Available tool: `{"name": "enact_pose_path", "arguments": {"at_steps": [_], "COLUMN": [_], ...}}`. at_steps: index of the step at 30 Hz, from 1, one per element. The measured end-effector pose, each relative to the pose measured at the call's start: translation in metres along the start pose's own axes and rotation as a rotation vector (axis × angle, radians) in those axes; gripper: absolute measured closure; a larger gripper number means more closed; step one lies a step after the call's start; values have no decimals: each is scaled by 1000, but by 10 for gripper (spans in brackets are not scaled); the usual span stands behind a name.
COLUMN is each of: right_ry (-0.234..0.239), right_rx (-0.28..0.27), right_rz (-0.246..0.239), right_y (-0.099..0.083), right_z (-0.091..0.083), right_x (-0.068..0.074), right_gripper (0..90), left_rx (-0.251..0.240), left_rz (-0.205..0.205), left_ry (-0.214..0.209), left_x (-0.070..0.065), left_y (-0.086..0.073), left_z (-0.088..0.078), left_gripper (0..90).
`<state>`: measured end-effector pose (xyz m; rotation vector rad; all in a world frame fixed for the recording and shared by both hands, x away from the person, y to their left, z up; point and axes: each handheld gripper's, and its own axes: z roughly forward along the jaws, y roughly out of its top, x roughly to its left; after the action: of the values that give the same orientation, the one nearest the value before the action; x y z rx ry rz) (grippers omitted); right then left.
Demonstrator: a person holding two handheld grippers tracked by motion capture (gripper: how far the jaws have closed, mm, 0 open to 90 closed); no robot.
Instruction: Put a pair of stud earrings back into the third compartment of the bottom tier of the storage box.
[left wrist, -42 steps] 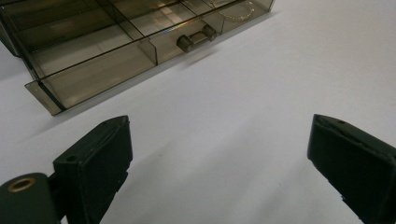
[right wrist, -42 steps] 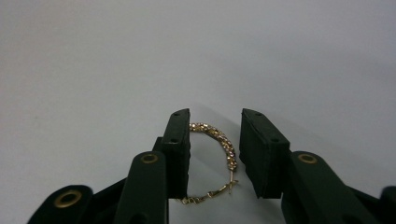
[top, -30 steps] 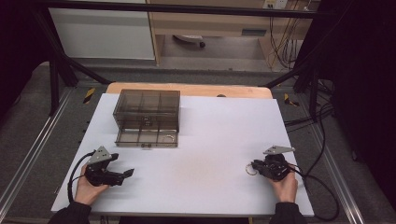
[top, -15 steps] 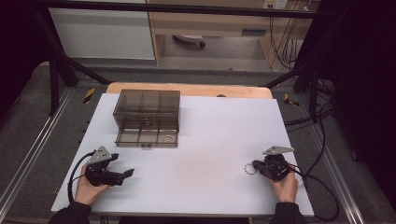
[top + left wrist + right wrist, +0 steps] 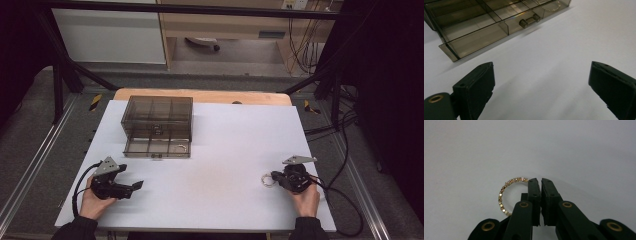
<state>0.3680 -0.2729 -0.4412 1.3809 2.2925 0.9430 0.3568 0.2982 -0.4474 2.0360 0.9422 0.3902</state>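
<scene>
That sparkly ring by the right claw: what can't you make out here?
- Gold beaded ring: right gripper view, its right side is hidden behind the shut right claw, so the grip is unclear.
- Drawer box: left gripper view, cut off by the top edge.
- Drawer's contents: high view, too small.

Overhead light is brightening the white table (image 5: 225, 150) while the surroundings are staying dark; soft shadows are falling under the jaws, and a rainbow glare is glinting on the smoked drawer box (image 5: 486, 22).

Right fingers (image 5: 540, 181) closed, left fingers (image 5: 475, 86) apart
</scene>
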Motion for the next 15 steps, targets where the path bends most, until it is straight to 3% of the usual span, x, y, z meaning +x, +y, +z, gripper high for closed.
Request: {"name": "enact_pose_path", "arguments": {"at_steps": [15], "right_ry": [27], "right_rx": [-29], "right_rz": [26], "right_y": [10], "right_z": [-6], "right_x": [10], "right_gripper": [869], "left_rx": [0], "left_rz": [-2], "left_ry": [1], "left_x": [0], "left_y": [0], "left_z": [0], "left_gripper": [65]}}
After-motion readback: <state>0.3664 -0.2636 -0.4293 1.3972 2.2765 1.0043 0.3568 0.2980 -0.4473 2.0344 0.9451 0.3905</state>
